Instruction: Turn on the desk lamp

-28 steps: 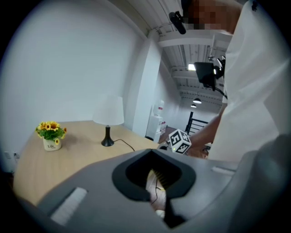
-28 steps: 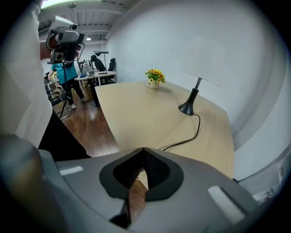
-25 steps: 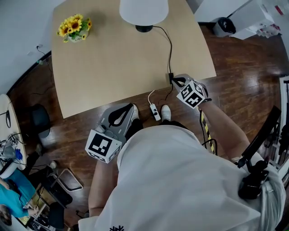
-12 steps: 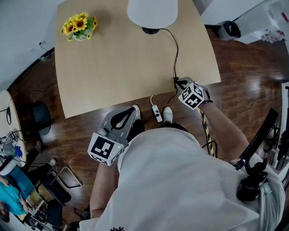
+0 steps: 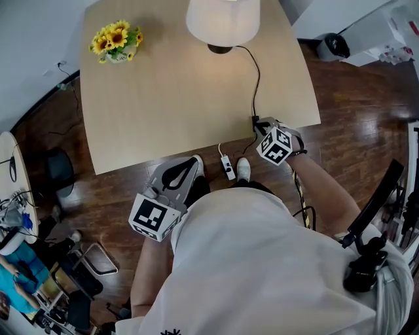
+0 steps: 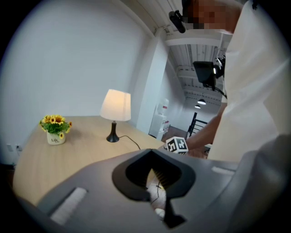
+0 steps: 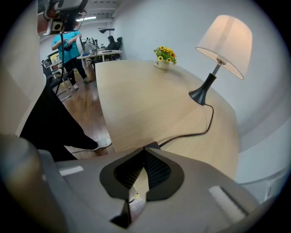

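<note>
The desk lamp has a pale shade [image 5: 222,19] and a black base [image 5: 219,48], and stands at the far edge of the wooden table [image 5: 163,111]. In the left gripper view the shade [image 6: 115,104] glows warm. The lamp's black cord [image 5: 255,78] runs to the near table edge and ends at a small dark inline switch [image 5: 254,120]. My right gripper [image 5: 258,123] is shut, its tips at that switch [image 7: 152,145]. My left gripper [image 5: 193,160] hangs shut and empty below the table edge, over the floor.
A pot of sunflowers [image 5: 114,40] stands at the table's far left corner. A white power strip [image 5: 227,165] lies on the wooden floor between the person's shoes. A black stand [image 5: 373,216] is at the right. A bin [image 5: 334,43] is at the far right.
The right gripper has crept a little forward to the switch at the table edge. The lamp shade looks warmer than before. The left gripper has hardly moved.
</note>
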`<state>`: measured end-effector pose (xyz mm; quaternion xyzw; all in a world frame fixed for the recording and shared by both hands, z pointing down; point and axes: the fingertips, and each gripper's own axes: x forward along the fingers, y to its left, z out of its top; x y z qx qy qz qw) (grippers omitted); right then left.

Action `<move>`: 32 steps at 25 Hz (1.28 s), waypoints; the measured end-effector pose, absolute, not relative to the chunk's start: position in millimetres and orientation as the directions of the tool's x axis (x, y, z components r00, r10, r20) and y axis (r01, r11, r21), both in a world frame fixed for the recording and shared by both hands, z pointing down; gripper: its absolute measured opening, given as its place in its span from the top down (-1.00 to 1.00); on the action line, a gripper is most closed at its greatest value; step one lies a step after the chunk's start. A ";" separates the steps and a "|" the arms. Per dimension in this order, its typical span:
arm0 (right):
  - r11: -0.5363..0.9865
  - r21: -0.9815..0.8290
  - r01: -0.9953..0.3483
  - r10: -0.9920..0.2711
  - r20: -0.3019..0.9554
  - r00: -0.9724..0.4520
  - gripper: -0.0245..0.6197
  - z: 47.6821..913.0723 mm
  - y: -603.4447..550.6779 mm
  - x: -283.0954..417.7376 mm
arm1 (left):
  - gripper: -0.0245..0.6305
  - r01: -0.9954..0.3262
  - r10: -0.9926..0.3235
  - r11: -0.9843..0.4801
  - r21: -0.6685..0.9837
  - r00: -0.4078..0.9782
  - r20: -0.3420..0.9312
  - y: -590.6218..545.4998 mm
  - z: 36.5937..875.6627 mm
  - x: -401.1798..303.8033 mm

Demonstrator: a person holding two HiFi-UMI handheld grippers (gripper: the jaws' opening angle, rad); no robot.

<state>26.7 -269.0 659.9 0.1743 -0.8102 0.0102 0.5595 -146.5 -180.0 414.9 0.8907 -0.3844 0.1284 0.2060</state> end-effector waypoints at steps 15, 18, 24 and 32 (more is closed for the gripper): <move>0.925 0.176 -0.337 -0.302 0.878 -0.370 0.92 639.2 -274.9 22.7 | 0.88 -0.732 -0.622 -0.628 0.266 0.677 0.394 -188.2 409.2 -134.7; 0.910 0.170 -0.378 -0.334 0.841 -0.426 0.92 614.2 -275.6 20.9 | 0.88 -0.731 -0.623 -0.632 0.257 0.676 0.393 -187.6 409.6 -129.7; 0.886 0.140 -0.442 -0.385 0.753 -0.533 0.92 564.6 -263.5 31.9 | 0.88 -0.747 -0.639 -0.624 0.228 0.656 0.403 -184.4 402.3 -111.3; 0.890 0.103 -0.443 -0.393 0.664 -0.636 0.92 523.4 -233.9 64.9 | 0.88 -0.801 -0.675 -0.564 0.201 0.588 0.446 -157.8 398.1 -77.9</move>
